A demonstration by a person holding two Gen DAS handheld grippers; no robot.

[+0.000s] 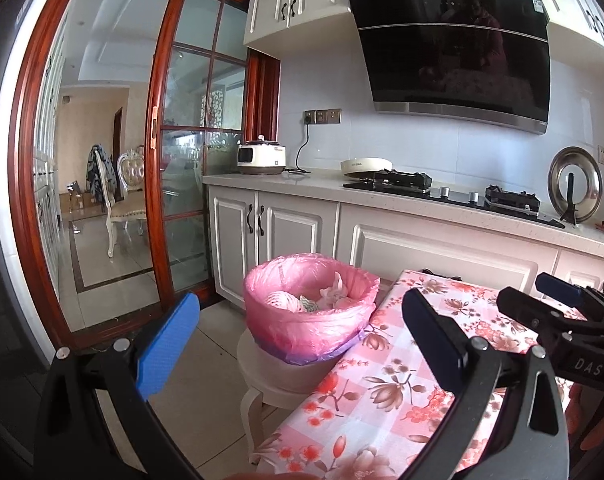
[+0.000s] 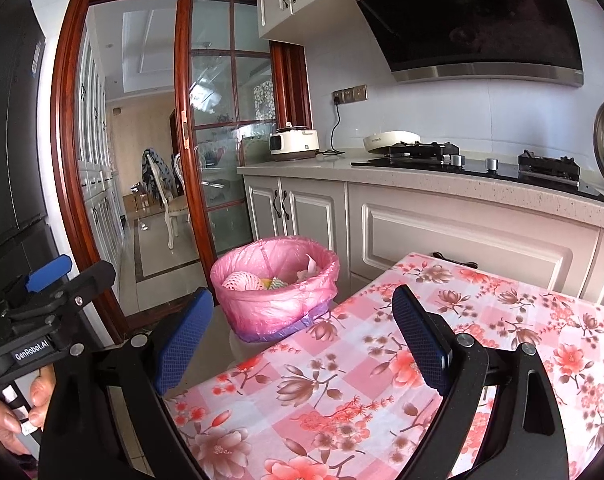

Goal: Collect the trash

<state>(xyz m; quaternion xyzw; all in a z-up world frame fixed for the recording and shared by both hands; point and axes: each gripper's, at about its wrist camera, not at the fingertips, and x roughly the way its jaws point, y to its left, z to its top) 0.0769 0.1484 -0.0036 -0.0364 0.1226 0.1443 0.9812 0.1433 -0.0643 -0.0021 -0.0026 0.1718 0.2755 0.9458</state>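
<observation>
Both grippers, left (image 1: 298, 344) and right (image 2: 302, 338), hang spread and empty over the tabletop (image 2: 341, 380); I see no loose trash, so I scan before reaching toward the bin (image 2: 276, 300).

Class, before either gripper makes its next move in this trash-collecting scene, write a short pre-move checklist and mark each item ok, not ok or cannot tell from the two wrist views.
1. Left gripper open and holding nothing: ok.
2. Right gripper open and holding nothing: ok.
3. Bin lined with pink bag, mouth open: ok.
4. Bin has room above the trash already inside: ok.
5. Bin stands steady on white stool beside the table: cannot tell.
6. Loose trash left on floral tablecloth: none visible; the near part is hidden, so cannot tell.
</observation>
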